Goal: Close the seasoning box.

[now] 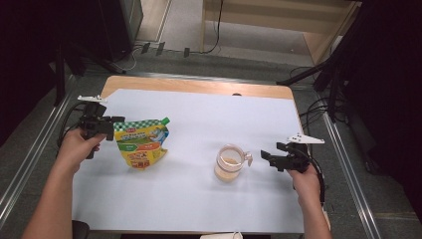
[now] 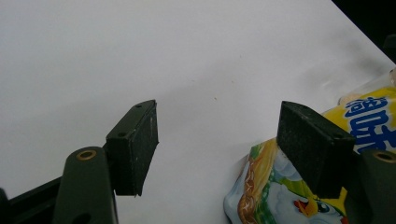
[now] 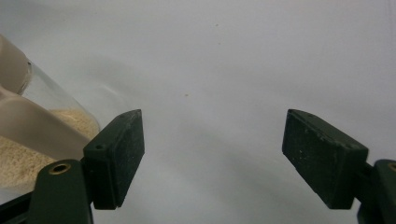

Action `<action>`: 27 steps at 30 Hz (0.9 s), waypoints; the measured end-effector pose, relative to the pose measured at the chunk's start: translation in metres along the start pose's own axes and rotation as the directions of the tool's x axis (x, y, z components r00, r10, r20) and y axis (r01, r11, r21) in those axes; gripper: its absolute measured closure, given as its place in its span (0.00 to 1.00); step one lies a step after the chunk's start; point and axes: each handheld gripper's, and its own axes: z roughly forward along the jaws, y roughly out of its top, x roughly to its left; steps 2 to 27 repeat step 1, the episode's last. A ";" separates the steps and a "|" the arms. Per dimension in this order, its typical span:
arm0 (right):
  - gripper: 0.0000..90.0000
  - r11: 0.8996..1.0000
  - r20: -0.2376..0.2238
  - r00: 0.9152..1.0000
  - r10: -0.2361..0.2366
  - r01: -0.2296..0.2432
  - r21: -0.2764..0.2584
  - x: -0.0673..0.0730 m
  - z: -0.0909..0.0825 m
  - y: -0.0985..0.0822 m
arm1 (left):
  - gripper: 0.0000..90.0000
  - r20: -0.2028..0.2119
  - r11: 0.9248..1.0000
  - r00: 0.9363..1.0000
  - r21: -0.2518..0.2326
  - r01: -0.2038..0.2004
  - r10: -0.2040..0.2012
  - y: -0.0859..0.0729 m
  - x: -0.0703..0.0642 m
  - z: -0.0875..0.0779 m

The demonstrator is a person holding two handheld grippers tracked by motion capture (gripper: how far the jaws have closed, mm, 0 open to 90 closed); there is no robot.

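Left gripper [image 1: 118, 119], left of centre in the high view: jaws apart, nothing between the pads. It sits just beside the upper left corner of the pouch [image 1: 142, 143]; from above, contact cannot be judged. In the left gripper view its gap [image 2: 218, 148] frames bare white surface, and the pouch [image 2: 285, 196] lies behind and below the right-hand jaw, which hides part of the pouch; the pouch also runs off the bottom and right edges of the frame. Its print is too cropped to read.

Right gripper [image 1: 263, 157], right of centre in the high view: jaws apart, empty. It points at the jar [image 1: 229, 162], near its side tab but apart from it. In the right gripper view the gap [image 3: 212, 156] frames bare surface; the jar [image 3: 46, 121] is cut off at the left edge and partly covered by the left-hand jaw. Pale grainy contents show through the glass; what they are cannot be told.

Count: two grippers, two hands, one pouch, one jar. The pouch lies flat at centre left of the bench [image 1: 199, 124], the jar stands upright at centre right, well apart from each other.

Surroundings: white sheet over the wooden bench top, dark stands and cables [image 1: 313, 107] on the floor at the frame edges, a pale object cut off at the bottom edge, unidentifiable. The space between the pouch and the jar is bare sheet.
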 end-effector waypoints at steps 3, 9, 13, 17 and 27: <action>0.24 1.000 0.000 1.000 -0.001 0.001 0.001 0.000 0.000 0.000 | 0.33 -0.001 1.000 1.000 -0.003 0.004 -0.004 0.000 0.000 0.000; 0.24 1.000 0.000 1.000 -0.001 0.001 0.001 0.000 0.000 0.000 | 0.33 -0.001 1.000 1.000 -0.003 0.004 -0.004 0.000 0.000 0.000; 0.24 1.000 0.000 1.000 -0.001 0.001 0.001 0.000 0.000 0.000 | 0.33 -0.001 1.000 1.000 -0.003 0.004 -0.004 0.000 0.000 0.000; 0.24 1.000 0.000 1.000 -0.001 0.001 0.001 0.000 0.000 0.000 | 0.33 -0.001 1.000 1.000 -0.003 0.004 -0.004 0.000 0.000 0.000; 0.24 1.000 0.000 1.000 -0.001 0.001 0.001 0.000 0.000 0.000 | 0.33 -0.001 1.000 1.000 -0.003 0.004 -0.004 0.000 0.000 0.000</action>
